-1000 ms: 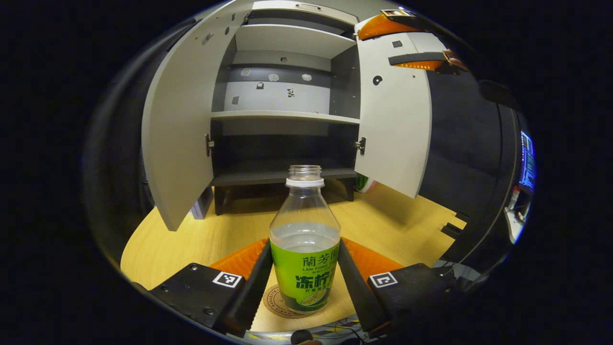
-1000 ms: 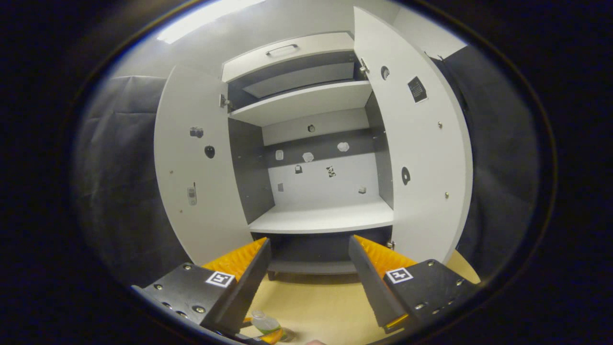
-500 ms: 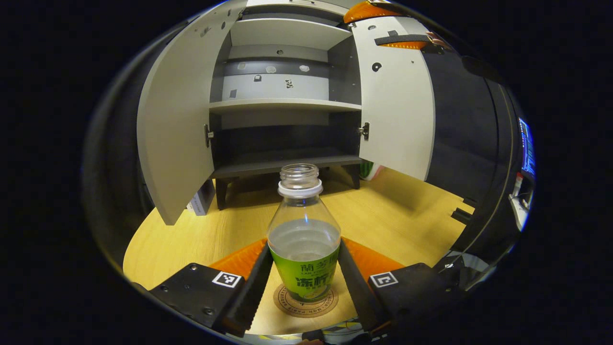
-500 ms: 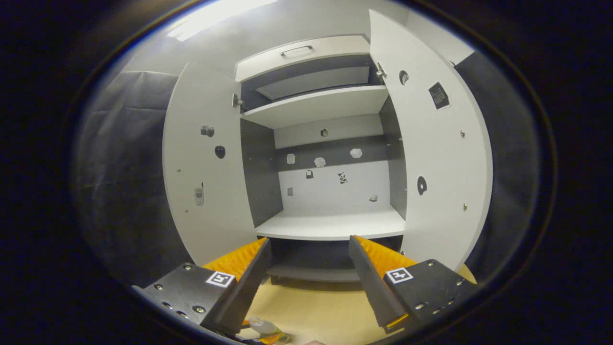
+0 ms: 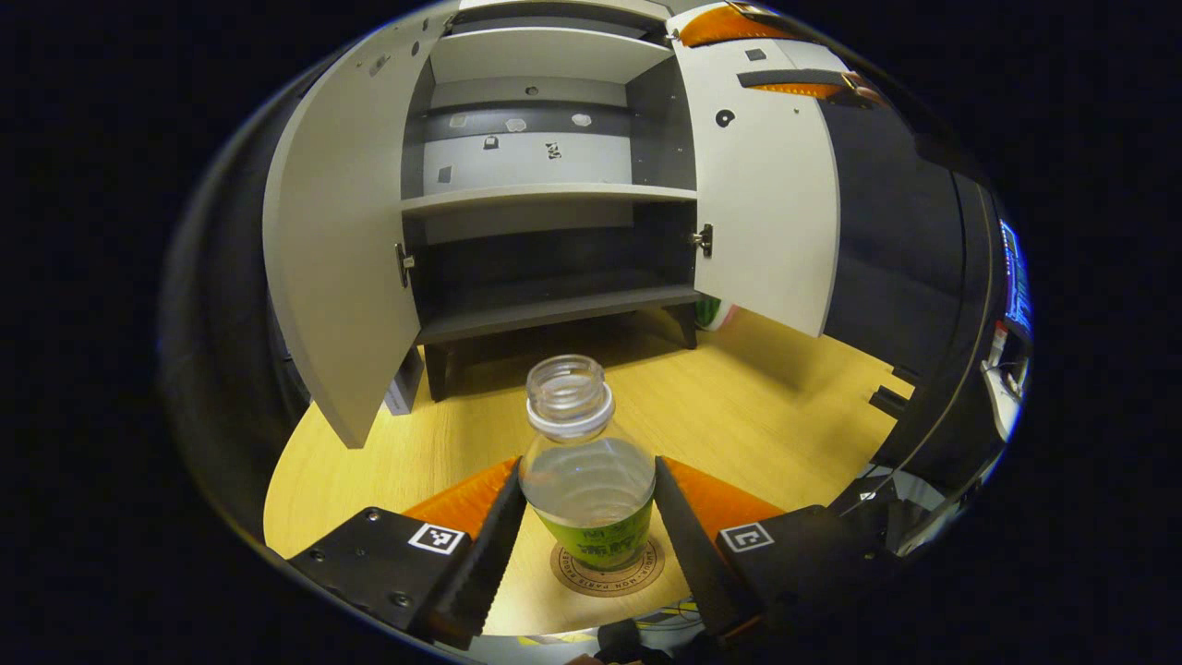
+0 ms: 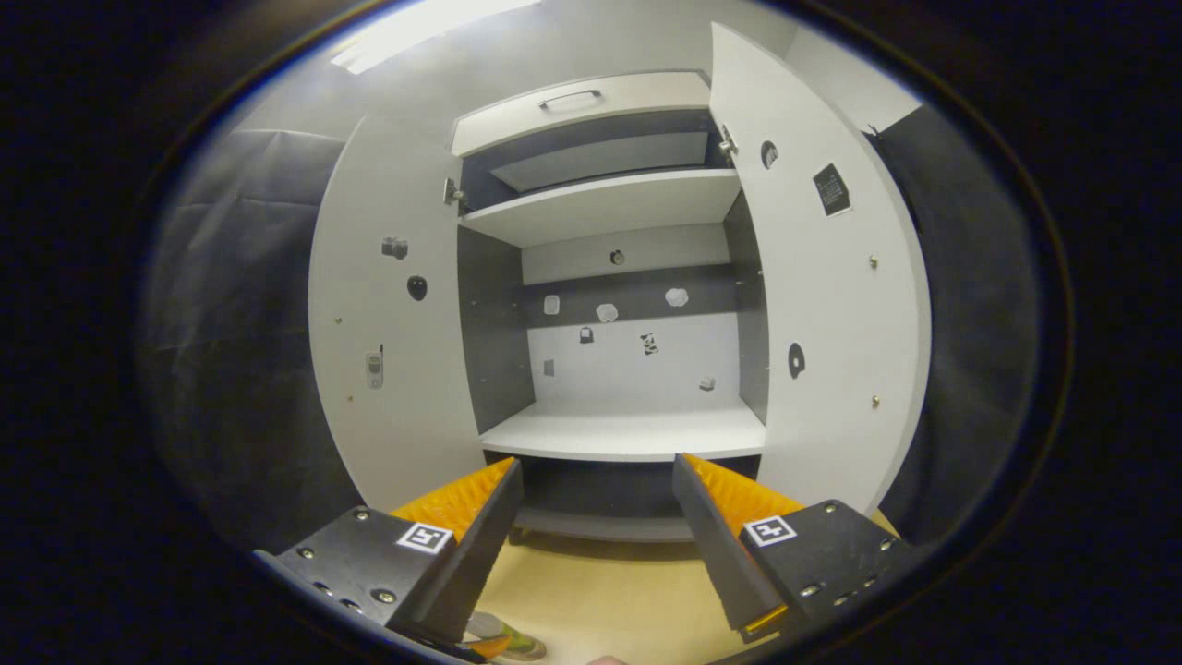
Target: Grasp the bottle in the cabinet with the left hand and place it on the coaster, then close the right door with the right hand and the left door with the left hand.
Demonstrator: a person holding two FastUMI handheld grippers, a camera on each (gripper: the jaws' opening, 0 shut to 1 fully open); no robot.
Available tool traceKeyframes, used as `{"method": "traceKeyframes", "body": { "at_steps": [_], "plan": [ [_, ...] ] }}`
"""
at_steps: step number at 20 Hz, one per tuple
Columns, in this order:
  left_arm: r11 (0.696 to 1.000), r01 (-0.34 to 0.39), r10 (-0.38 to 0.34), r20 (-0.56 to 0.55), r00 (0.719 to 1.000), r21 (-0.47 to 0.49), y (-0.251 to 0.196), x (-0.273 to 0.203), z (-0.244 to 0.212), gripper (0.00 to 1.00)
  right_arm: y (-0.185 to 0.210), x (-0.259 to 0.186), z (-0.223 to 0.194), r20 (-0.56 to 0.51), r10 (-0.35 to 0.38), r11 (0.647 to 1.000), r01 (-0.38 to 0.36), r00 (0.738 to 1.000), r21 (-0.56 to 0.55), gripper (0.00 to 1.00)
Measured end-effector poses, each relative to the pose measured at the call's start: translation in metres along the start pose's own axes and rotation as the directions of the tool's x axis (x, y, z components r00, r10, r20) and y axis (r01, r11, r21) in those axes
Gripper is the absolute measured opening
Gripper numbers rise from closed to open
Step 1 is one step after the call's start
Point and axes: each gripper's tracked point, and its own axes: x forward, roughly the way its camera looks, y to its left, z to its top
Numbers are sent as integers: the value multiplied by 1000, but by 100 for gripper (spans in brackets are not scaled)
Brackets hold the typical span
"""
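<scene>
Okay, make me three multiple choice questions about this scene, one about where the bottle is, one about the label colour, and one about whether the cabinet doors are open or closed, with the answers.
1. Where is the bottle?
A. On a cabinet shelf
B. Over the coaster on the table
C. Lying on the floor

2. What colour is the bottle's label?
A. Green
B. Red
C. Blue

3. What state are the cabinet doors in?
A. Both closed
B. One closed
C. Both open

Answers: 1 B, the left gripper view has it upright between the left gripper fingers above the round coaster. 2 A, a green band wraps its lower body. 3 C, the left door and right door both stand swung out, shelves exposed.
</scene>
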Motion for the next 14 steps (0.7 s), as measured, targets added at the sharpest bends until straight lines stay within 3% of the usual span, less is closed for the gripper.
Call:
{"method": "traceKeyframes", "body": {
  "at_steps": [6, 10, 14],
  "plan": [
    [999, 47, -47, -20, 999, -16, -12, -12, 18, 85, -24, -24, 4, 32, -30, 1000, 30, 999, 7, 99],
    [992, 97, -97, -2, 995, -76, -25, -23, 49, 86, -56, -41, 6, 38, -79, 996, 78, 996, 34, 99],
    [985, 100, -94, 49, 994, -142, -22, -36, 99, 87, -96, -60, 13, 68, -141, 990, 139, 988, 33, 99]
  ]
}}
